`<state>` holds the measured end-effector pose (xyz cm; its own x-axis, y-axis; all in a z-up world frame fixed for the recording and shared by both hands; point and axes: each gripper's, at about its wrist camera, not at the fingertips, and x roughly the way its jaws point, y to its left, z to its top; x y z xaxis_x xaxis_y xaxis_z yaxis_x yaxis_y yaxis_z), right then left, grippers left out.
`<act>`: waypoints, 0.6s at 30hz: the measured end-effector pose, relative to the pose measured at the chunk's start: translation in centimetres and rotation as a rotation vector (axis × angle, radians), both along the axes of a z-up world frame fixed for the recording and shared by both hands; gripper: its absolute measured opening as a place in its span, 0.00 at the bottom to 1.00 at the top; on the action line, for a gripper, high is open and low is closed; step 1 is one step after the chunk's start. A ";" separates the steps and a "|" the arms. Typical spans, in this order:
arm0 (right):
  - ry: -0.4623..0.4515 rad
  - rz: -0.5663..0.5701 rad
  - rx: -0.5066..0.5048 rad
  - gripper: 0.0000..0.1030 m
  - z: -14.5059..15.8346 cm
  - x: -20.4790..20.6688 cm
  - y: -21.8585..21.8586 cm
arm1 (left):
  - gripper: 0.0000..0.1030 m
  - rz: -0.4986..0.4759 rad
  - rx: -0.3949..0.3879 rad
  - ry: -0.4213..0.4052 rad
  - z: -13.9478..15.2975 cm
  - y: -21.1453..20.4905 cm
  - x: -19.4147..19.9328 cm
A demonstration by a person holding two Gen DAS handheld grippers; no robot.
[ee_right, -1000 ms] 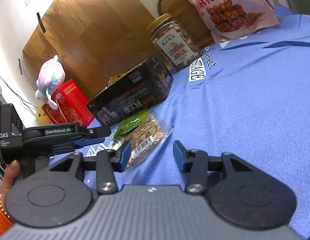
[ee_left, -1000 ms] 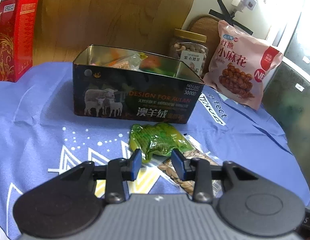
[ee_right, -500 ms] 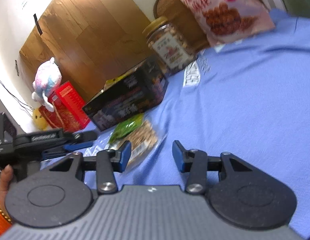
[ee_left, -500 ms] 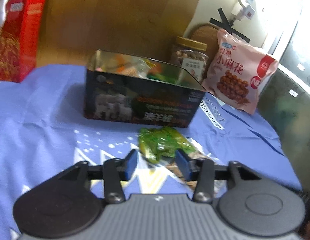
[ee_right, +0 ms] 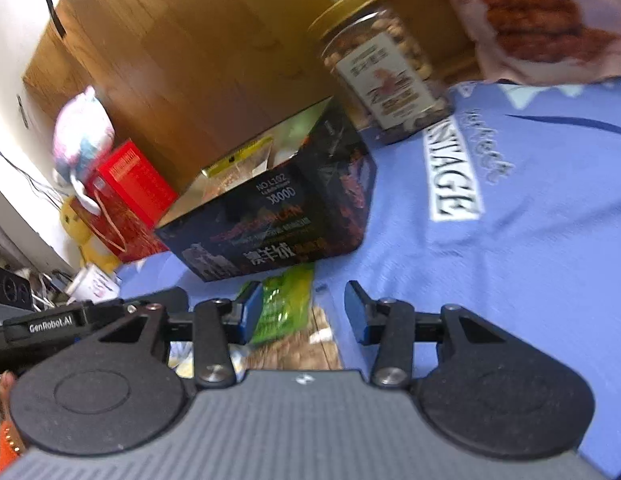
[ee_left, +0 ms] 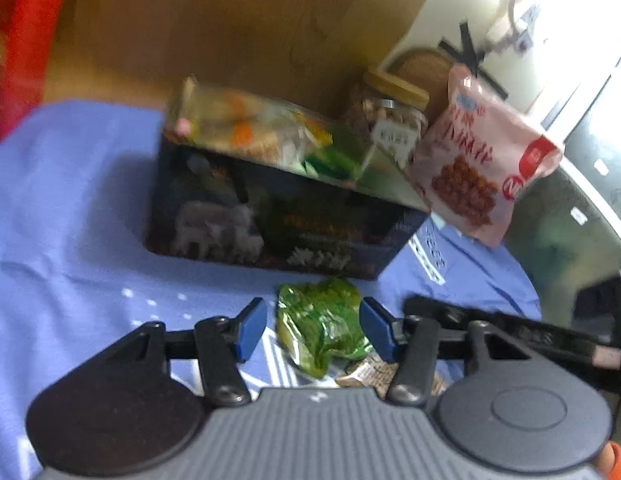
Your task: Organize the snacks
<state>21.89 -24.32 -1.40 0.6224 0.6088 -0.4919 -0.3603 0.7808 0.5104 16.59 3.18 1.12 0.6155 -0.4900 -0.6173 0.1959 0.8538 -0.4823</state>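
A crumpled green snack packet [ee_left: 322,320] lies on the blue cloth just in front of a dark open tin [ee_left: 270,224] that holds several wrapped snacks [ee_left: 262,132]. My left gripper [ee_left: 314,330] straddles the green packet. Its jaws are closing, and a gap still shows at the left pad. A clear peanut packet [ee_left: 370,372] lies partly under the green one. My right gripper [ee_right: 304,312] stands open over the green packet [ee_right: 286,304] and the peanut packet [ee_right: 294,344], near the tin [ee_right: 278,224]. Its fingers [ee_left: 470,320] reach in from the right.
Behind the tin stand a nut jar [ee_left: 390,120] with a wooden lid and a pink snack bag [ee_left: 478,168]. At the far left are a red box [ee_right: 126,184] and a plush toy [ee_right: 82,132]. The blue cloth [ee_left: 70,220] ends at the table's right edge.
Both grippers have moved in on the green packet and the tin looks nearer. The left jaws now stand wider, around the packet. The right gripper's fingers have come into the left wrist view.
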 end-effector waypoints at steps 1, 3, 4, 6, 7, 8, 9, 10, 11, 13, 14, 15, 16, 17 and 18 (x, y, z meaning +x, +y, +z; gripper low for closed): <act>0.013 0.011 -0.008 0.43 -0.2 0.8 0.7 | 0.40 -0.009 -0.006 0.025 -0.7 -0.2 0.4; 0.052 0.053 -0.032 0.33 -1.0 2.1 2.1 | 0.29 0.003 0.002 0.022 -1.6 -0.6 0.4; 0.042 0.059 -0.041 0.33 -1.1 2.2 2.7 | 0.28 0.000 0.013 0.008 -1.7 -0.6 0.1; 0.039 0.088 -0.045 0.28 -1.0 1.9 3.4 | 0.19 0.014 -0.020 0.015 -1.9 0.2 -0.2; 0.043 0.118 -0.019 0.22 -1.1 1.6 3.6 | 0.09 0.001 -0.067 0.015 -2.0 0.8 -0.5; 0.032 0.133 0.003 0.21 -1.0 1.0 3.7 | 0.03 -0.013 -0.134 0.035 -2.1 1.5 -0.7; 0.024 0.148 0.014 0.17 -1.0 0.4 3.8 | 0.03 0.001 -0.150 0.039 -2.0 1.9 -1.1; 0.008 0.157 0.025 0.16 -0.9 -0.4 4.0 | 0.03 0.004 -0.145 0.024 -1.6 2.1 -1.6; -0.017 0.164 0.029 0.16 -0.6 -1.3 4.2 | 0.03 0.003 -0.126 -0.002 -1.1 2.1 -2.2; -0.079 0.170 0.007 0.15 0.1 -3.1 4.9 | 0.03 0.005 -0.096 -0.045 0.2 2.0 -2.9; -0.096 0.173 0.009 0.15 0.4 -3.5 5.2 | 0.03 0.005 -0.088 -0.064 0.9 2.0 -3.1; -0.109 0.165 0.016 0.15 0.8 -3.8 5.3 | 0.03 0.008 -0.084 -0.087 1.7 2.0 -3.1; -0.115 0.156 0.031 0.15 1.2 -3.9 5.3 | 0.03 0.008 -0.082 -0.112 2.6 2.0 -2.9; -0.120 0.144 0.060 0.15 1.8 -3.6 5.1 | 0.03 0.002 -0.085 -0.139 3.5 1.9 -2.6; -0.126 0.132 0.091 0.15 2.5 -3.3 4.8 | 0.03 -0.004 -0.091 -0.162 4.4 1.7 -2.2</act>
<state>18.59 -19.54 1.08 0.5872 0.7276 -0.3547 -0.5220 0.6753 0.5211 14.38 4.90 5.55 0.7009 -0.5421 -0.4635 0.2806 0.8071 -0.5195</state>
